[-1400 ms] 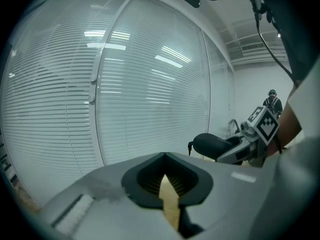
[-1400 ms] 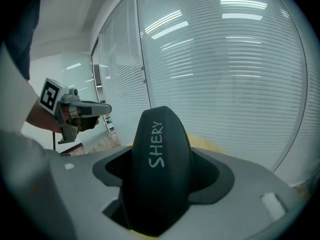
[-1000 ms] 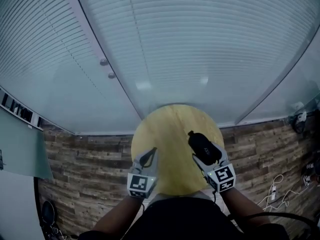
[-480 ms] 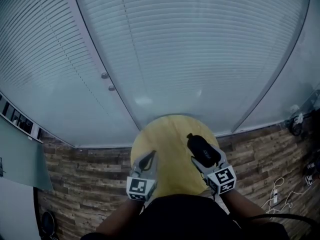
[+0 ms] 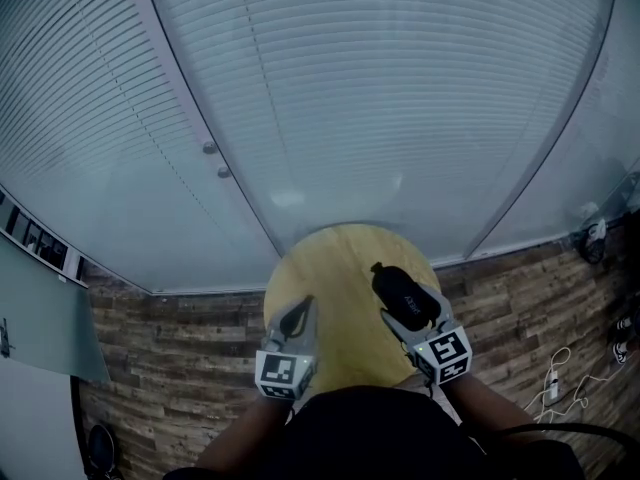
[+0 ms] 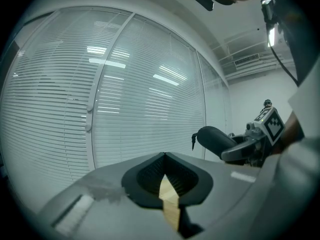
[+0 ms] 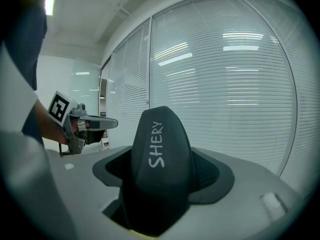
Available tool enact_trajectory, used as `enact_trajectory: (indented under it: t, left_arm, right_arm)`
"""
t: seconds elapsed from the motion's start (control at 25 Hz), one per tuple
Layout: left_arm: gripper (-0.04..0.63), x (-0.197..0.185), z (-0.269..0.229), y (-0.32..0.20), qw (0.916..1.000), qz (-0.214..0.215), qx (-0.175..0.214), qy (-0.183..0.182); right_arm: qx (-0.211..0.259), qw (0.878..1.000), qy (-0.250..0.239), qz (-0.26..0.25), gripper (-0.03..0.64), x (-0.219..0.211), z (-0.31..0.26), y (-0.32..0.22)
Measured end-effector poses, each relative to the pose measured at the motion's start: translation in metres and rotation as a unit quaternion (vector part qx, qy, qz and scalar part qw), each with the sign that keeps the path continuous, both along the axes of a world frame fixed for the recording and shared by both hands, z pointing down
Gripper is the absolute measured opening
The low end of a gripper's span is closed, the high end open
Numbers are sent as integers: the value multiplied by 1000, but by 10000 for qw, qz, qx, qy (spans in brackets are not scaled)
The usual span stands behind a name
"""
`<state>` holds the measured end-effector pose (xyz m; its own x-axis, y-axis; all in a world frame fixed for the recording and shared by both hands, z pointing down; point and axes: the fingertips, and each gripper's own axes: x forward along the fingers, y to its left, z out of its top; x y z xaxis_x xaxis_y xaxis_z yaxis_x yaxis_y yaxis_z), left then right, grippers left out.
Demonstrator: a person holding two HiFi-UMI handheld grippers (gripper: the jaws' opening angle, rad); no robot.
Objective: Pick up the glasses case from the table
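Observation:
A black glasses case (image 5: 402,294) with white lettering is held off the round wooden table (image 5: 338,264), gripped in my right gripper (image 5: 408,306). In the right gripper view the case (image 7: 160,164) fills the space between the jaws and stands up past their tips. My left gripper (image 5: 296,318) hovers over the table's near left part, its jaws together with nothing in them. In the left gripper view its tips (image 6: 164,155) meet, and only a sliver of table shows below them. The case (image 6: 215,138) hangs off to the right in that view.
A glass wall with white blinds (image 5: 380,88) curves right behind the table. Two round knobs (image 5: 209,149) sit on its frame. Wood-plank floor (image 5: 170,338) surrounds the table, and cables (image 5: 556,378) lie at the right. The person's dark clothing fills the bottom edge.
Both grippers have risen slightly, the right one still holding the case. The head camera's view shifted a little.

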<state>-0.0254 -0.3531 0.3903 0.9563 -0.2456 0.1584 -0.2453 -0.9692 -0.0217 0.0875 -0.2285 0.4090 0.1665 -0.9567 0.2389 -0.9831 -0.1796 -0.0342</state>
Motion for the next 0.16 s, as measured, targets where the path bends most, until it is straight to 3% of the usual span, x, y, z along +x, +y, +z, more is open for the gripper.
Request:
enact_trajectory:
  t: [0.16]
  left_arm:
    - [4,2,-3,11,9999,102,97,8]
  right_arm:
    - [-72,10000,-29,-3,354,0,7,5]
